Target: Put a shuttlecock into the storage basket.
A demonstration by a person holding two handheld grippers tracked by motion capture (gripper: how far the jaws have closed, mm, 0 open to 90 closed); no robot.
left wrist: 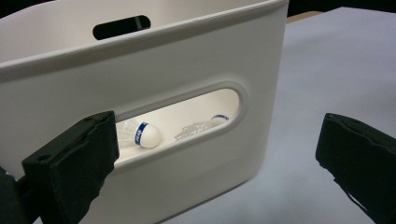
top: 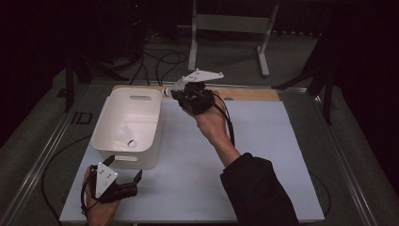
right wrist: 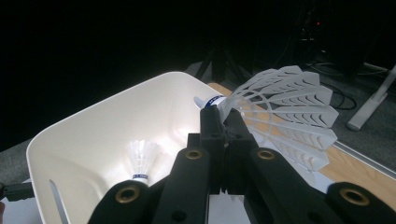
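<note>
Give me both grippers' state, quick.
Left gripper: open, holding nothing, beside the white bin.
Right gripper: shut on a shuttlecock, above the bin's rim.

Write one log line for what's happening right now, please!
right gripper: shut on white plastic shuttlecock, above bin rim | left gripper: open, empty, beside bin | white plastic bin: one shuttlecock inside

Your right arm wears a dark long sleeve (top: 256, 186). Each gripper, left gripper (top: 123, 181) and right gripper (top: 181, 94), is black, carries a grey three-cornered plate on top and trails a black cable. Brass-coloured screws sit in the right gripper's jaw links.
</note>
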